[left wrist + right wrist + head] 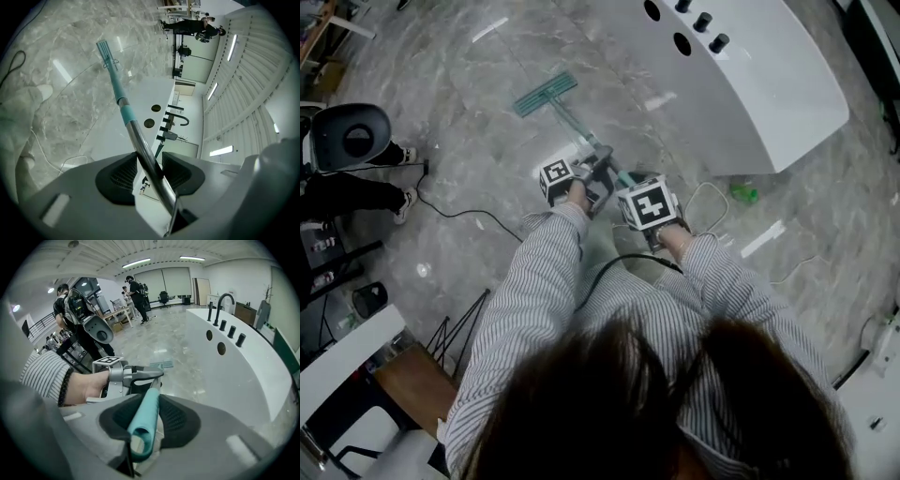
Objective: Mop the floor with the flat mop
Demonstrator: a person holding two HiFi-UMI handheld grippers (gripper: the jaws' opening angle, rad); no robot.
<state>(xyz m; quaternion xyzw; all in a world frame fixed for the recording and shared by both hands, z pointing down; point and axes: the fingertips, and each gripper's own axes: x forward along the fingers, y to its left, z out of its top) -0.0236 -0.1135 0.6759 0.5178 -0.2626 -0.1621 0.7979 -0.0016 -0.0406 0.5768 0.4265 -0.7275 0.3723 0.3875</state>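
Note:
The flat mop has a teal head [545, 94] lying on the grey marble floor, and a pole [577, 128] slanting back toward me. My left gripper [596, 175] is shut on the metal part of the pole [146, 153], which runs up past a teal collar to the mop head [106, 51]. Behind it, my right gripper [648, 217] is shut on the teal handle end [144, 423]. The right gripper view looks along the handle to the left gripper [133, 377] and the mop head [161, 365] beyond.
A white curved counter [741, 84] with black taps and round holes stands right of the mop. Cables [459, 211] trail on the floor at left and right. A green object [743, 194] lies by the counter's foot. People [136, 291] stand farther off by desks.

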